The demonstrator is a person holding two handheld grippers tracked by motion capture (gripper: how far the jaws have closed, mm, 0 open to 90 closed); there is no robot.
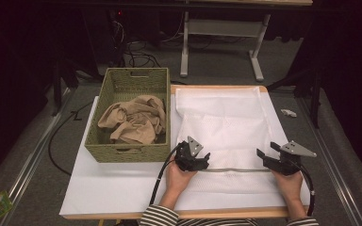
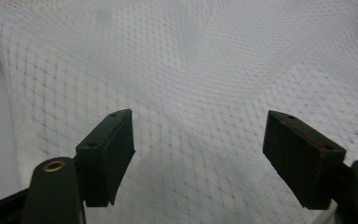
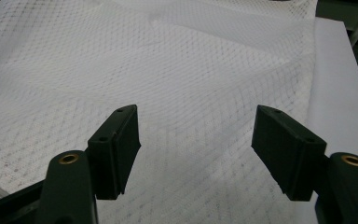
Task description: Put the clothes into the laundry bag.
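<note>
scene: a white mesh laundry bag point(image 1: 221, 127) lies flat on the white board of the desk point(image 1: 118, 188), its zipper edge toward the person; a woven basket point(image 1: 131, 153) holding a tan garment point(image 1: 134, 120) stands just beside the bag, on its left.
left tongs point(image 1: 201, 160): open, jaws wide apart over the mesh, nothing between them; they sit at the left end of the bag's zipper edge.
right tongs point(image 1: 267, 157): open as well, jaws spread with only mesh beneath; they sit at the right end of the same edge.
step in hand: judged from the placing, both tongs are lining up to take the bag's near edge at its two corners.
doing it well: pinch only the top layer at each corner so the mouth can part; close both sides at matching spots along the zipper line so the mesh lifts evenly and does not twist; keep the jaws low so a pad slips under the layer.
hard to make out: whether the zipper is open or shut; where the slider sits; whether the jaws touch the mesh or hover just above it.
cut off: the basket's floor under the garment; the small pale object point(image 1: 288, 112) on the floor to the right is too small to name.
</note>
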